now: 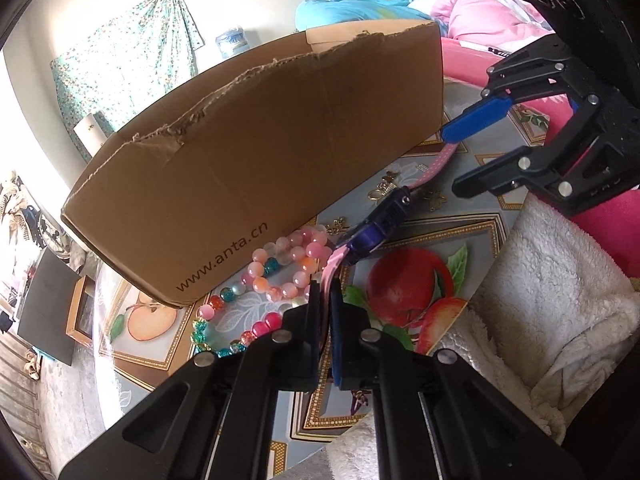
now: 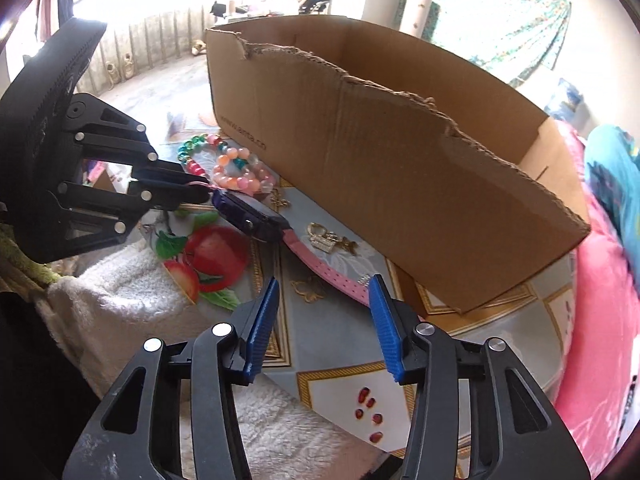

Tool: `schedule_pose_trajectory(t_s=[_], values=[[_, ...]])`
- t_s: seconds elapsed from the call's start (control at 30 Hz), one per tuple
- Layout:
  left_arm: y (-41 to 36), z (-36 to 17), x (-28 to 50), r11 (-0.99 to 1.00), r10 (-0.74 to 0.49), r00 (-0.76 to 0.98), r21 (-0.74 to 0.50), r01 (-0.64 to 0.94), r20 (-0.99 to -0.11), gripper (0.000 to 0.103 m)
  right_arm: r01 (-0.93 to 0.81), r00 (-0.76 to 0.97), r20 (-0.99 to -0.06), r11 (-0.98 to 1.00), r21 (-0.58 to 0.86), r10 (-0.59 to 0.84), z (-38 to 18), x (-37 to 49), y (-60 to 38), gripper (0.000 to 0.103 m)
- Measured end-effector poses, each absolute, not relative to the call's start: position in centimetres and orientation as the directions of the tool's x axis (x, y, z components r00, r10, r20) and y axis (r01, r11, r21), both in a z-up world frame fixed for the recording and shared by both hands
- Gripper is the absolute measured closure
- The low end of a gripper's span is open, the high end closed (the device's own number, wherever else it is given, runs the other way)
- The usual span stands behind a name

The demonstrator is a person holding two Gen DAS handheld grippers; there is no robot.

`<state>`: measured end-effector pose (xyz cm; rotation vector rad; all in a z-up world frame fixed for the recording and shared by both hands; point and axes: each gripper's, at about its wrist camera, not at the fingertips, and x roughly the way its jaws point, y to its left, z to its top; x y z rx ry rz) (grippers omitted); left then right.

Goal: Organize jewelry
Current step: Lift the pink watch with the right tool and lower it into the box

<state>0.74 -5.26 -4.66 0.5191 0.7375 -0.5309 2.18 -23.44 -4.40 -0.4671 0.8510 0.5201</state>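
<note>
A watch with a dark purple case (image 1: pixel 384 220) (image 2: pixel 248 216) and a pink strap (image 1: pixel 434 168) (image 2: pixel 340 276) lies on the fruit-printed tablecloth (image 1: pixel 404 292) in front of a cardboard box (image 1: pixel 260 152) (image 2: pixel 400 160). My left gripper (image 1: pixel 326 284) (image 2: pixel 202 188) is shut on the near end of the pink strap. My right gripper (image 2: pixel 325 280) (image 1: pixel 454 160) stands open over the strap's other end, its blue pads (image 2: pixel 264 320) clear of it. Bead bracelets (image 1: pixel 288 264) (image 2: pixel 236 172) lie beside the box. Small gold charms (image 1: pixel 384 188) (image 2: pixel 326 238) rest next to the watch.
The box is open-topped with torn edges and fills the back of the table. A white fluffy towel (image 1: pixel 560 280) (image 2: pixel 120 292) lies along the table's near edge. Pink bedding (image 2: pixel 600 300) sits beyond the table on one side.
</note>
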Motion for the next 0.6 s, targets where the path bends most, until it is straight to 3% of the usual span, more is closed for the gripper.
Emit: schedule_pose_trajectory(t_s=[0.3,0.6], values=[[-4.8,-4.5,1.1,0.742,-0.257,0.625,0.263,0.616,-0.737,0.099,-0.603,0.616,-0.782,0.695,-0.391,0.095,-6.3,2.9,-22.9,0.075],[-6.5,-4.3,-0.7,0.726,-0.23,0.668,0.332,0.603,-0.708,0.1,-0.572,0.662,-0.747,0.685,-0.451,0.06,-6.9,2.9,-23.2,0.1]])
